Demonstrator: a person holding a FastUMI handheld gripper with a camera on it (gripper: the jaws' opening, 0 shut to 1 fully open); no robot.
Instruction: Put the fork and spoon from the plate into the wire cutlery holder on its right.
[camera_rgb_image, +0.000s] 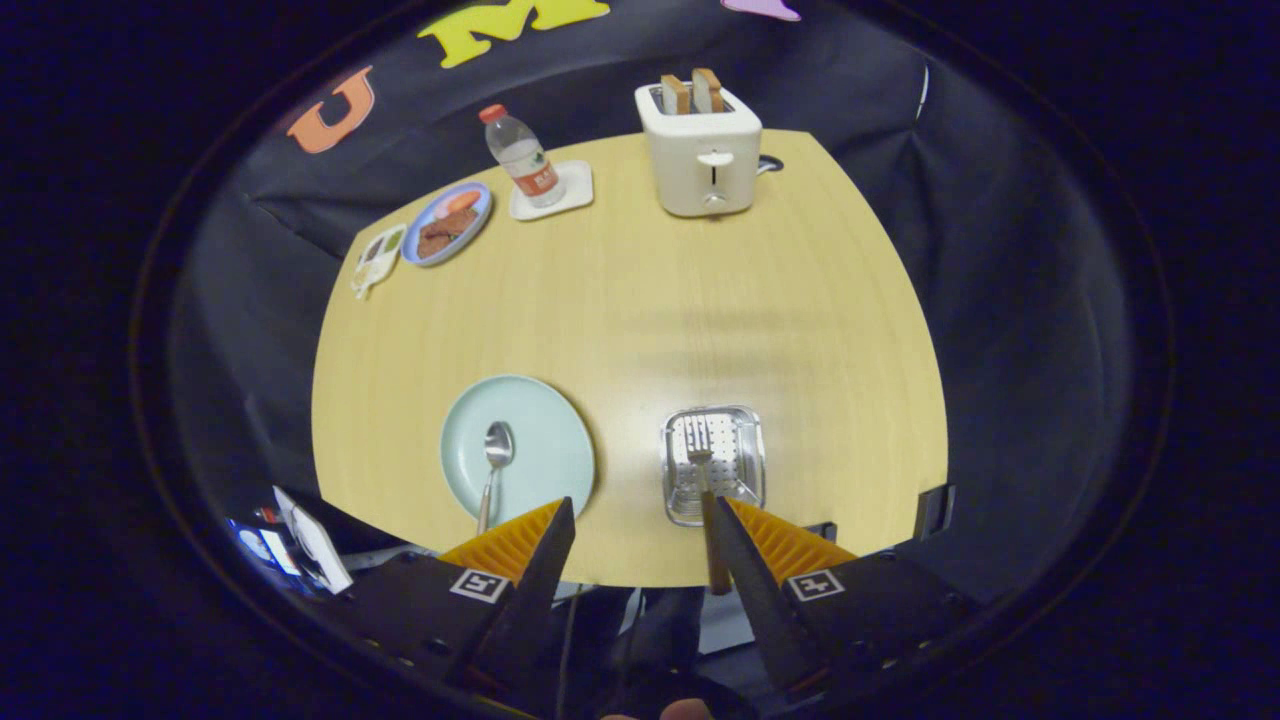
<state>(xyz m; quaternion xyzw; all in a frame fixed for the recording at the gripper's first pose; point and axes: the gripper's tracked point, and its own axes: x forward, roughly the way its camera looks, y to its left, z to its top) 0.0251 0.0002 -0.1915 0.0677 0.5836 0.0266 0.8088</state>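
Fork (703, 470) is parked in the wire holder (713, 464); spoon (494, 465) is left on the plate (518, 449), ahead-left of the spread-apart gripper (640, 520).

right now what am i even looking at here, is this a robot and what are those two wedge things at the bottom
No robot arm: a person holds a two-finger gripper, and a fisheye camera on it looks forward along the fingers. Those wedges are the fingers, spread open and gripping nothing. They hang over the near edge of a table. A plate with a spoon on it lies just ahead of one finger. Right of it a wire holder has a fork standing in it, handle by the other finger. Far side: a toaster with bread, a bottle and a food plate.
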